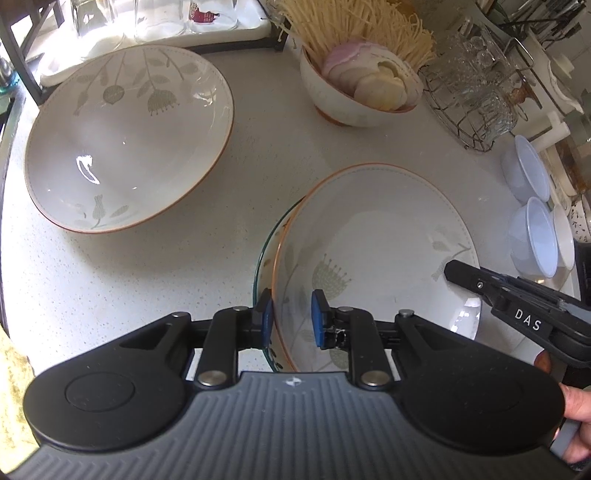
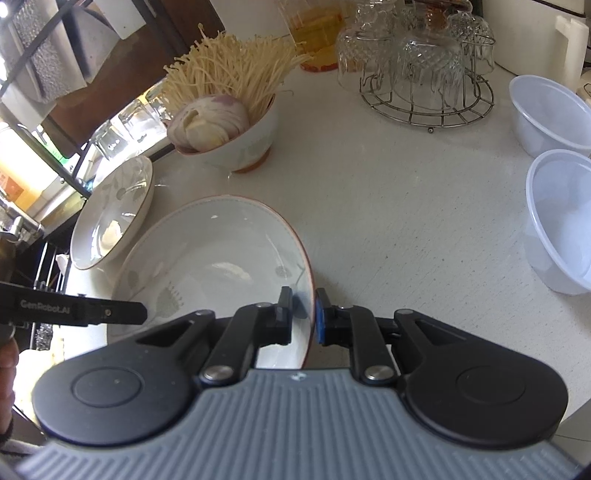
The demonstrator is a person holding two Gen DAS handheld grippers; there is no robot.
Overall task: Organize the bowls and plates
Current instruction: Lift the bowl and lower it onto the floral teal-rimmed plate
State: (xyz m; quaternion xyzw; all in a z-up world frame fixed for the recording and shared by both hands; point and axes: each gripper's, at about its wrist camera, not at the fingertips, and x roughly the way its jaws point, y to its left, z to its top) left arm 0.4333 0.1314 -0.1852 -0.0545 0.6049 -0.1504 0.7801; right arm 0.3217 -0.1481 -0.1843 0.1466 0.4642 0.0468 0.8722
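A white floral plate with a brown rim (image 1: 376, 258) is held over a green-rimmed plate (image 1: 264, 258) that peeks out under its left edge. My left gripper (image 1: 291, 319) is shut on the floral plate's near left rim. My right gripper (image 2: 304, 312) is shut on the same plate (image 2: 214, 258) at its right rim; it also shows in the left wrist view (image 1: 517, 306). A second floral plate (image 1: 125, 136) lies on the counter to the left and shows in the right wrist view (image 2: 114, 210).
A bowl of enoki mushrooms and sliced onion (image 1: 362, 85) stands behind. A wire rack of glass cups (image 2: 417, 66) is at the back right. Two clear plastic bowls (image 2: 557, 218) sit at the right. A white tray with glasses (image 1: 155, 33) is at the back left.
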